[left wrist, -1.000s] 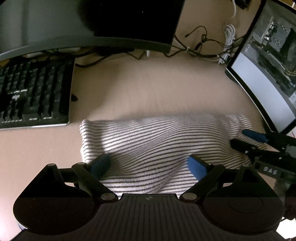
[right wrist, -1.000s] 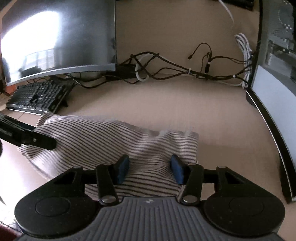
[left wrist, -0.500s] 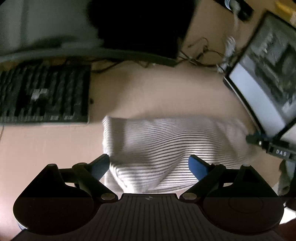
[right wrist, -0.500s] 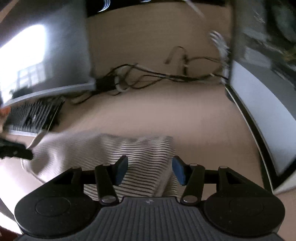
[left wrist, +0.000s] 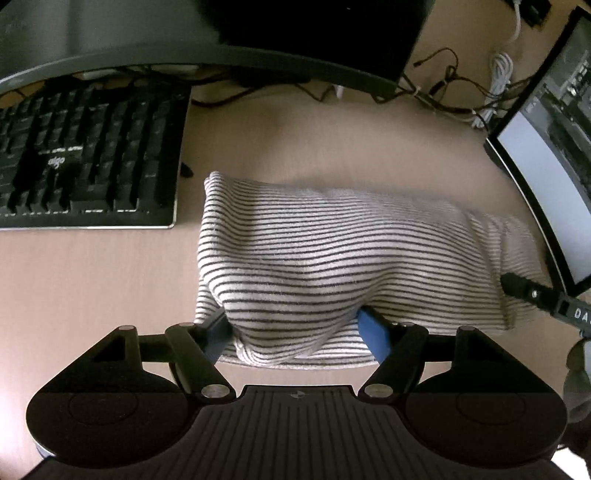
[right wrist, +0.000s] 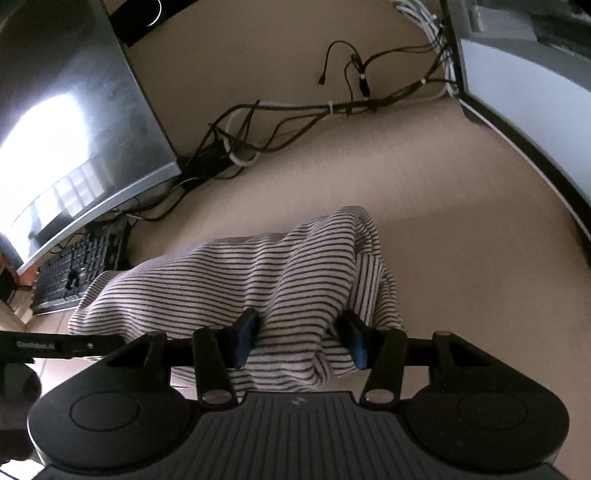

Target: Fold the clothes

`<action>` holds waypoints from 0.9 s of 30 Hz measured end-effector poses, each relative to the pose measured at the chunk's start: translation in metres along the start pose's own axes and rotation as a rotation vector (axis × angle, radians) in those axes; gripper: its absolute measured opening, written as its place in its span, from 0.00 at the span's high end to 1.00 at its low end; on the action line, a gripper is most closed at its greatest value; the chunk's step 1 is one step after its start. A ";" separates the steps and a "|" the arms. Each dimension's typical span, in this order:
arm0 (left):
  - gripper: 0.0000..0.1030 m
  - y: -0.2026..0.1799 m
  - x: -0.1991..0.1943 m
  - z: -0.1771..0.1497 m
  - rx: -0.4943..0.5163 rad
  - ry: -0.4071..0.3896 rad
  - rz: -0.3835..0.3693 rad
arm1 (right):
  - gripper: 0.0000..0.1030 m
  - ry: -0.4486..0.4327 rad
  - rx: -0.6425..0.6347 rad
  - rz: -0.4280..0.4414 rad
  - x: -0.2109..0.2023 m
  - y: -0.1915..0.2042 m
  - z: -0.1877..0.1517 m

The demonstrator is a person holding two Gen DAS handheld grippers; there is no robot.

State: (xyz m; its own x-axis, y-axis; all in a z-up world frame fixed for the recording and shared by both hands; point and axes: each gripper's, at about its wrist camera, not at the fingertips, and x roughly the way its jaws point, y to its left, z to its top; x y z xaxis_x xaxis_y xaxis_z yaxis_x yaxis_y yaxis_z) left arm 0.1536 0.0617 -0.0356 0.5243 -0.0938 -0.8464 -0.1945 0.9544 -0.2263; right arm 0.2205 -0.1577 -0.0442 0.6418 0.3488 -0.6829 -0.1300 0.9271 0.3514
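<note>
A white garment with thin dark stripes [left wrist: 332, 251] lies folded in a long band on the beige desk [left wrist: 92, 280]. My left gripper [left wrist: 291, 325] is at its near left end. Its jaws are closing, and a raised hump of the fabric is pinched between the blue pads. My right gripper [right wrist: 299, 332] is shut on a bunch of the same garment [right wrist: 258, 269] at its right end, lifting the cloth there. Each gripper shows in the other's view: the right gripper [left wrist: 535, 295] at the far right, the left gripper [right wrist: 55, 345] at the far left.
A black keyboard [left wrist: 85, 158] sits left of the garment. A curved monitor [left wrist: 184, 33] stands behind it and a second monitor [left wrist: 546, 158] stands on the right. A tangle of cables [right wrist: 295, 114] runs along the back of the desk.
The garment's left end has slid right, away from the keyboard, and bunched up. The left jaws have narrowed onto a hump of fabric. The right gripper has rolled, with the cloth still in it.
</note>
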 end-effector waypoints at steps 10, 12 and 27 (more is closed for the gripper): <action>0.15 -0.011 -0.061 -0.019 0.111 -0.129 -0.071 | 0.51 0.001 -0.014 -0.031 -0.030 -0.008 -0.012; 0.11 -0.018 -0.067 -0.011 0.133 -0.182 -0.087 | 0.48 -0.011 -0.045 -0.065 -0.031 -0.004 -0.013; 0.09 -0.026 -0.006 -0.015 0.202 -0.117 -0.059 | 0.47 -0.123 -0.333 -0.218 -0.024 0.061 -0.037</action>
State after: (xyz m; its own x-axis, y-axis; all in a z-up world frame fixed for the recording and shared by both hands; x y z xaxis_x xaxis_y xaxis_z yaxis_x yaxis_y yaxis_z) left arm 0.1428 0.0335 -0.0315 0.6244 -0.1287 -0.7704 0.0031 0.9867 -0.1623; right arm 0.1694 -0.1045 -0.0302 0.7642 0.1397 -0.6297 -0.2059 0.9780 -0.0329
